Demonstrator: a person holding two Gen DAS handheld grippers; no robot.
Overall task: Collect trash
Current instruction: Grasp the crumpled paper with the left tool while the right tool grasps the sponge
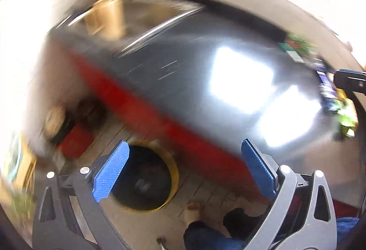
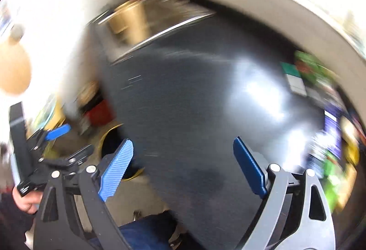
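Blurred colourful wrappers (image 2: 331,135) lie along the dark table's (image 2: 194,112) right edge.

No text, label, brand or number can be read in either view. Both pictures are heavily smeared by motion blur. The colourful wrappers (image 1: 336,99) at the right edge of the dark table (image 1: 183,80) carry printing, but it dissolves into purple, green and yellow streaks. The same wrappers (image 2: 331,135) in the right wrist view are equally illegible.
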